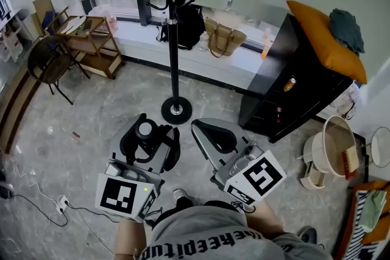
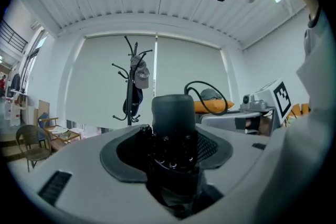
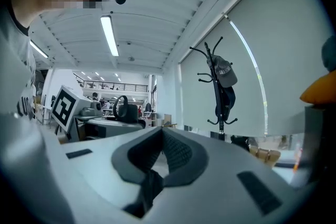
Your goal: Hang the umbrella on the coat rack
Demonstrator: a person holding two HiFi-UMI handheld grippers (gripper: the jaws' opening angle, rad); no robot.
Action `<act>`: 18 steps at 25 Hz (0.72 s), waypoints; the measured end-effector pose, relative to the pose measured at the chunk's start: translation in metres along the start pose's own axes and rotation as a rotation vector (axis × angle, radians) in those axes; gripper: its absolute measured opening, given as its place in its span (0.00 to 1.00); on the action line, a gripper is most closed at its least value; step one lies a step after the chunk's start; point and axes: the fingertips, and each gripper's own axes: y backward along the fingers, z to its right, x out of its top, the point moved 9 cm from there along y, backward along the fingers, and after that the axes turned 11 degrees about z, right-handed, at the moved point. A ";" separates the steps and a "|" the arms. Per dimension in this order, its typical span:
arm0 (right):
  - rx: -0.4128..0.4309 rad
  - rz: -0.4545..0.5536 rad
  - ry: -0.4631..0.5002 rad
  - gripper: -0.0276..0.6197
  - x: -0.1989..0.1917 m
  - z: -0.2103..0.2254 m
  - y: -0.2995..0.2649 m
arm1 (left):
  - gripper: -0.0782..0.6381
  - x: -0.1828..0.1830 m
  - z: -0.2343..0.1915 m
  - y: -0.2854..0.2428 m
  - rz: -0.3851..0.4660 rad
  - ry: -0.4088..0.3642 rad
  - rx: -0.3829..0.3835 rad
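A black coat rack [image 1: 173, 52] stands on a round base [image 1: 177, 111] a short way in front of me, with a cap and a dark bag on its hooks. The same coat rack [image 2: 131, 81] shows far off in the left gripper view, and the coat rack [image 3: 219, 86] also in the right gripper view. My left gripper [image 1: 146, 134] is held level and shut on a folded dark umbrella [image 1: 146, 128]. The umbrella's handle [image 2: 172, 113] stands up between the jaws. My right gripper [image 1: 210, 131] is beside it, level, shut, with nothing in it.
A wooden cart [image 1: 91, 39] and a folding chair [image 1: 49, 61] stand at the left. A black cabinet [image 1: 292, 88] with an orange cushion [image 1: 329, 39] is at the right. A tan bag [image 1: 225, 36] sits on the window ledge. Cables [image 1: 42, 204] lie on the floor at the left.
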 end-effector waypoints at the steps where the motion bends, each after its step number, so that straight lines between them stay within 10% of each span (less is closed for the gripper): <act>1: -0.006 0.004 0.007 0.06 -0.001 -0.001 -0.003 | 0.46 -0.001 -0.004 -0.001 -0.002 -0.001 -0.005; 18: -0.063 -0.033 0.022 0.06 -0.014 0.026 -0.030 | 0.46 -0.012 -0.039 -0.042 -0.003 0.015 -0.044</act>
